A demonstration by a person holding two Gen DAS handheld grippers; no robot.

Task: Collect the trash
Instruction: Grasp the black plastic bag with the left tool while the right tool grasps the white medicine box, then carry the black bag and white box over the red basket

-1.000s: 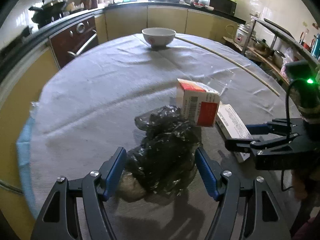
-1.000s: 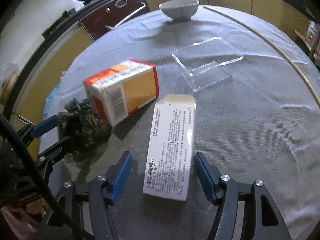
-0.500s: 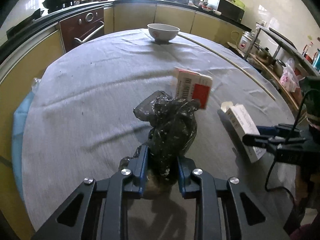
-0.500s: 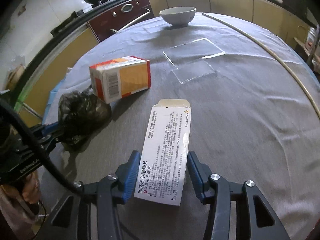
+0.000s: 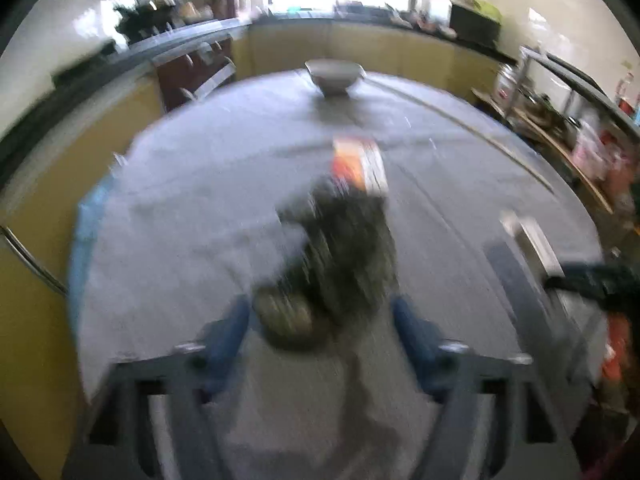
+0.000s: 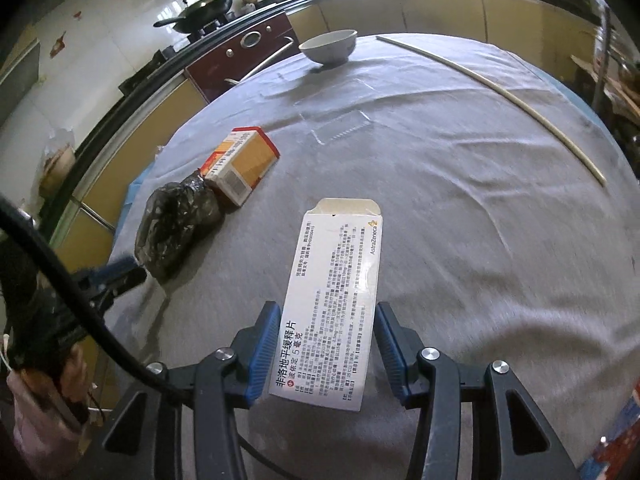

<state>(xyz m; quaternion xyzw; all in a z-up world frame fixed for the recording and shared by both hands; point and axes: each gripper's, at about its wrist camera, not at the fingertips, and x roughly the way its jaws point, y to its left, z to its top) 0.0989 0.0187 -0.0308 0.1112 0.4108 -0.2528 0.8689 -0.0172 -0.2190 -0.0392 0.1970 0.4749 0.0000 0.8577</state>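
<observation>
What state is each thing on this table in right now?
Left hand-held gripper: open, jaws just reopened, black plastic bag between them unpressed.
Right hand-held gripper: shut on the white medicine box.
Black plastic bag: crumpled, on the cloth.
White medicine box: end flap open.
Orange carton: lying on its side.
Bowl: upright.

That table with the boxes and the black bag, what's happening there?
A person is collecting trash off the table with a gripper in each hand. The right gripper is shut on the white box. The left gripper has just opened, with the black bag loose between its jaws. The orange box lies untouched beside the bag.
</observation>
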